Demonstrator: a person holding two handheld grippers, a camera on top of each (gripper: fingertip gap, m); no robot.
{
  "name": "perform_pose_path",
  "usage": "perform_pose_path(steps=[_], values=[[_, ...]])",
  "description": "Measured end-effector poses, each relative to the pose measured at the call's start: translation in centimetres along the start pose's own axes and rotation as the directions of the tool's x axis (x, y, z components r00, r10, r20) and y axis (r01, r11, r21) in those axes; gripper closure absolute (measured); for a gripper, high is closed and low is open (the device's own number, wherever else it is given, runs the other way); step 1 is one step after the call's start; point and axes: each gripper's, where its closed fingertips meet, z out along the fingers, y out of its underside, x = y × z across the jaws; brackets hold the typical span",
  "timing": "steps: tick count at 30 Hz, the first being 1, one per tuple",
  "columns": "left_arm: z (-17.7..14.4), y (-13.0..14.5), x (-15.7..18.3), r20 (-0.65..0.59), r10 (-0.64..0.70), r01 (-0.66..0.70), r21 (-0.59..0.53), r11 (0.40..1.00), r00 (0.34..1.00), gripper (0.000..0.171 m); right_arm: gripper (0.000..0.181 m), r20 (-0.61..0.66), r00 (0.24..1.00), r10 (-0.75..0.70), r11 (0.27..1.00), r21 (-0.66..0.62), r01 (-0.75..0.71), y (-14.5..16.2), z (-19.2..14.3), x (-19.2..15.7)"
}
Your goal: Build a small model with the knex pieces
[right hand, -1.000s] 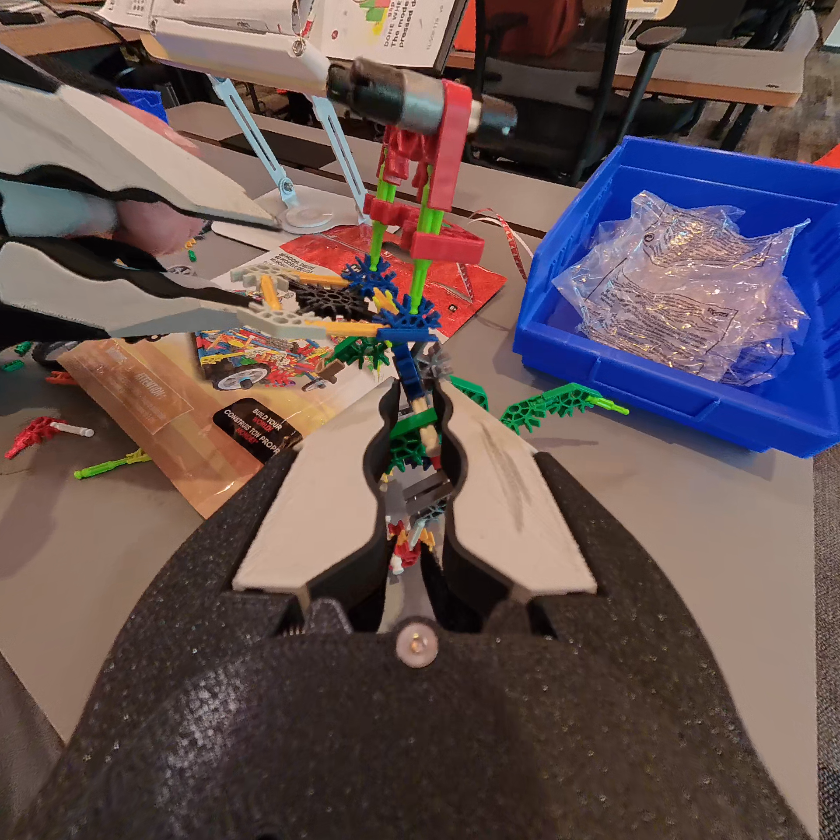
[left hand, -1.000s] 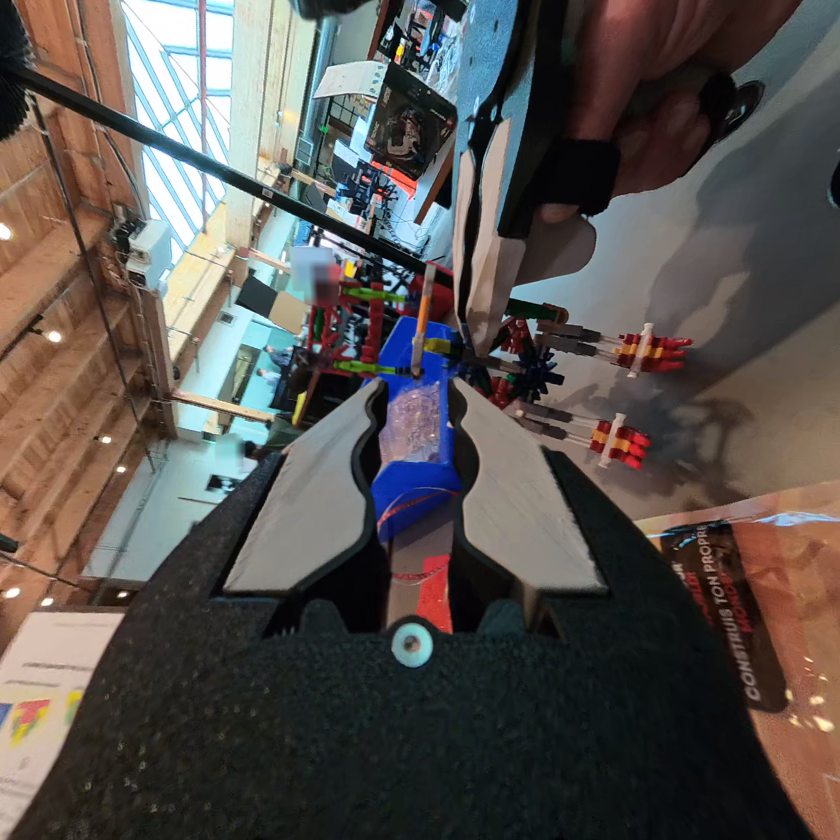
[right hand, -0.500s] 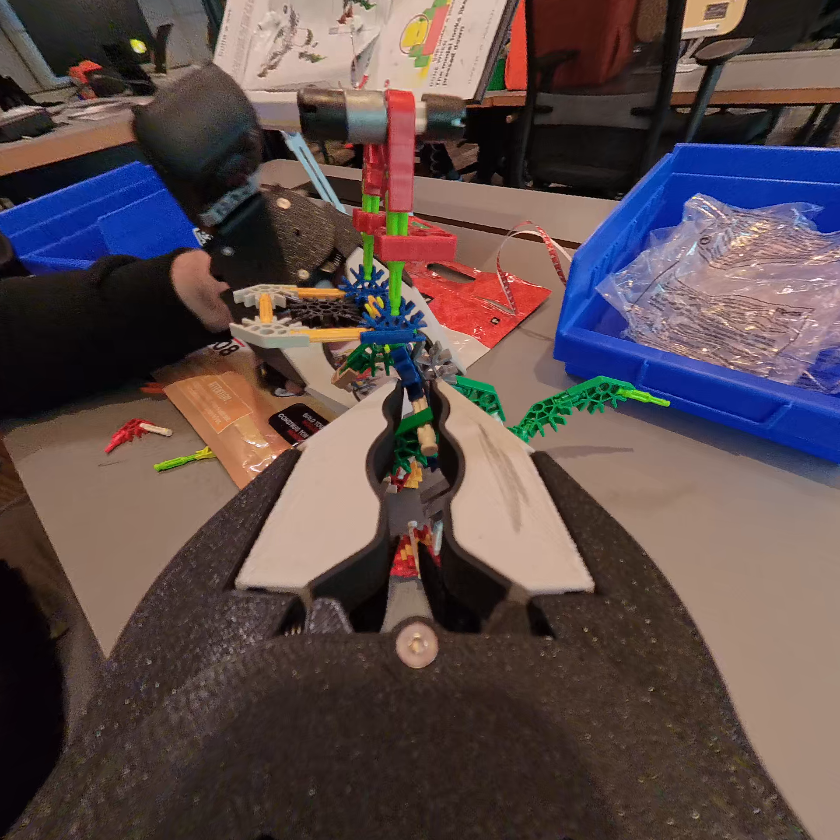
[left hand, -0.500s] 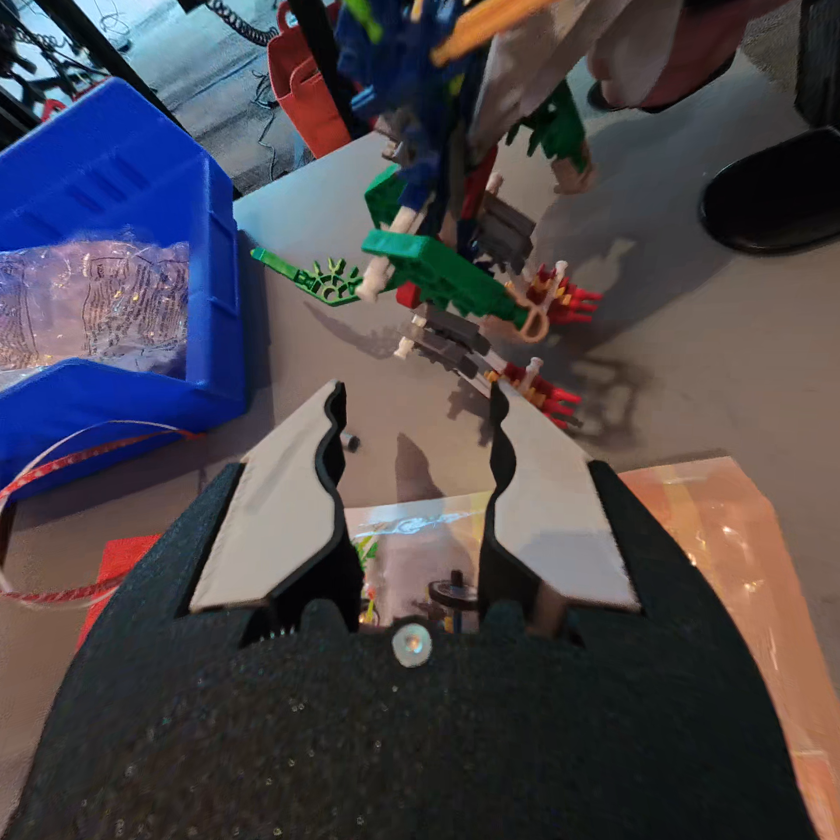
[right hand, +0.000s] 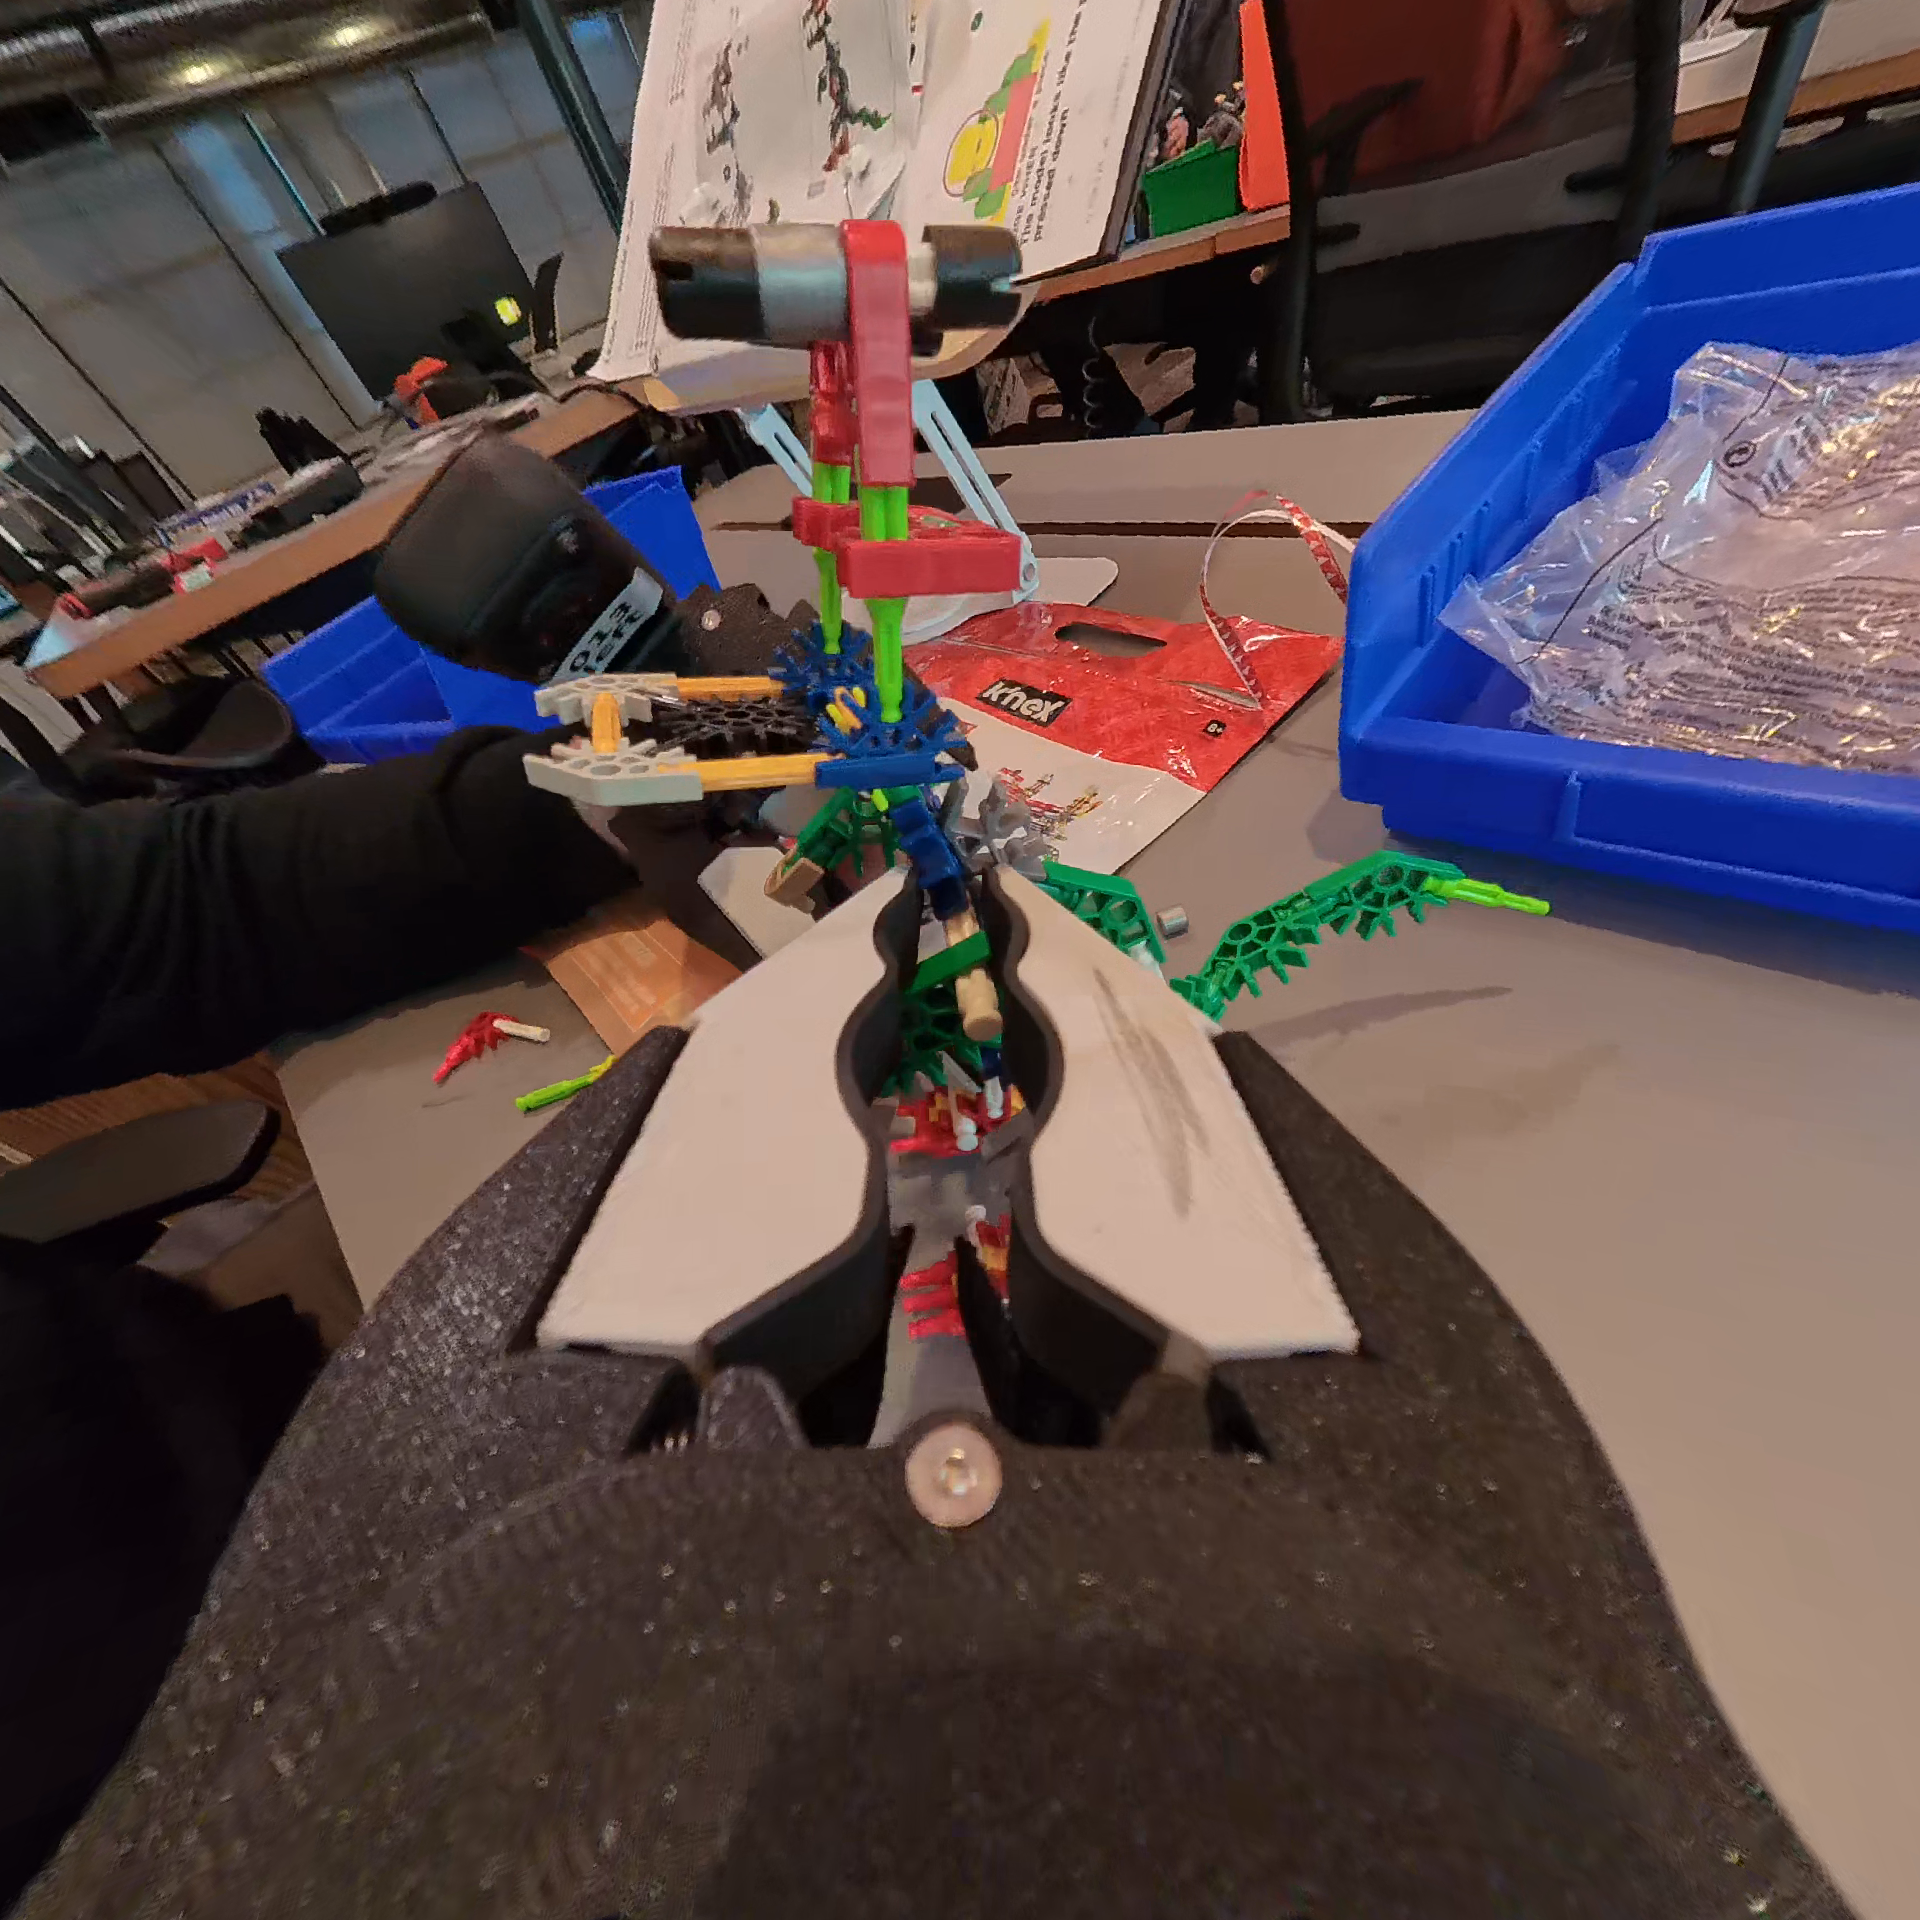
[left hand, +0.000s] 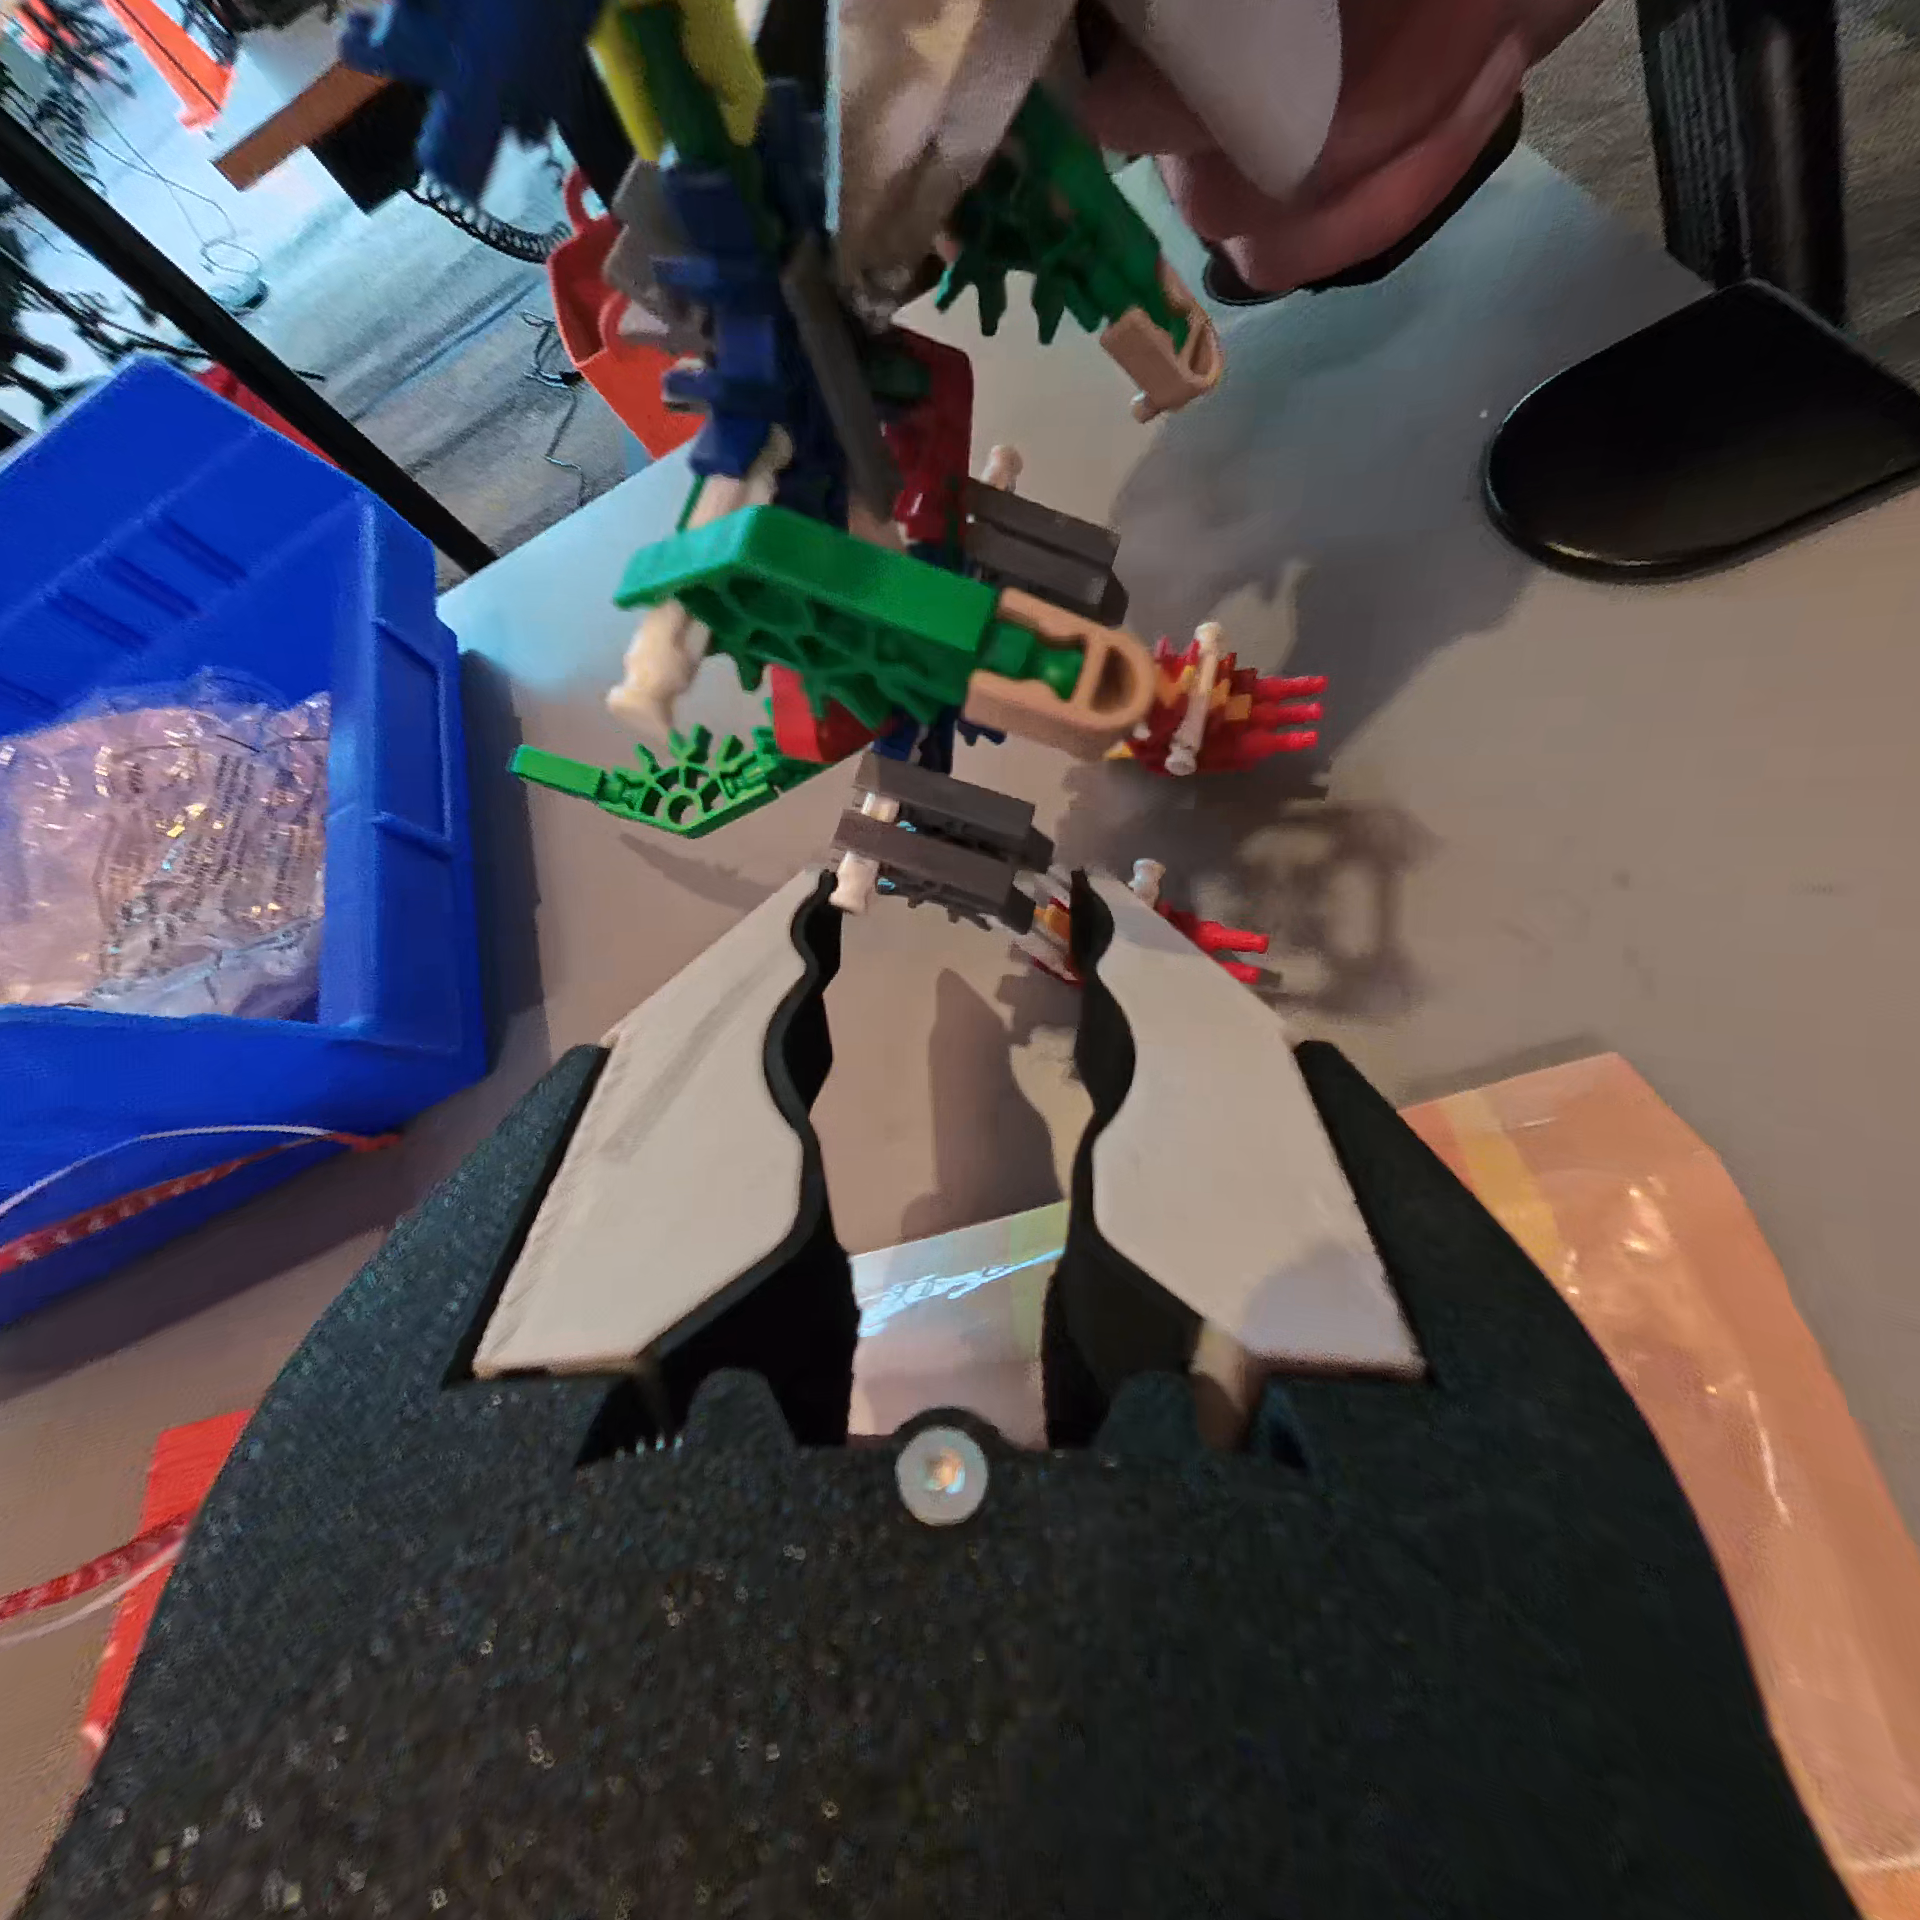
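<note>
A rod-and-connector toy model [right hand: 883,727] stands on the grey table [right hand: 1558,1195]. It has green, blue, red and grey parts and a black-and-silver cylinder [right hand: 821,281] on top. My right gripper [right hand: 951,899] is shut on the model's lower body, and its fingers [left hand: 904,135] show at the top of the left wrist view. My left gripper [left hand: 951,904] is open and empty, low over the table. Its tips are right at the model's dark grey leg blocks [left hand: 935,847], not gripping them. The model's red feet [left hand: 1236,707] rest on the table. The left gripper's black body [right hand: 540,592] shows behind the model.
A blue bin [right hand: 1507,727] [left hand: 260,644] holding a clear plastic bag [right hand: 1725,582] stands beside the model. Red packaging [right hand: 1122,655] and an orange bag [left hand: 1610,1351] lie flat. A booklet on a stand [right hand: 831,114] is behind. Loose red [right hand: 483,1039] and lime [right hand: 566,1091] pieces lie nearby. There is a black base [left hand: 1714,436]. Left tips to right tips: about 8 cm.
My left gripper let go near the model's upper arm, opened, swung down level and moved in close to the leg blocks. My right gripper kept hold of the model.
</note>
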Motion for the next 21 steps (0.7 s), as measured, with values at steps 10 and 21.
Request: perform_pose_path(steps=[10,21], values=[[0.1,0.3,-0.1,0.063,0.085,-0.085,-0.008,0.996,0.994,0.134,0.168,0.020,0.993,0.116,0.991,0.058,-0.117,0.0,-0.3,0.1],[0.1,1.1,-0.3,0.050,0.073,-0.071,-0.031,0.997,0.996,0.147,0.131,-0.031,0.998,-0.048,0.997,0.064,0.049,-1.2,-1.2,-1.2]])
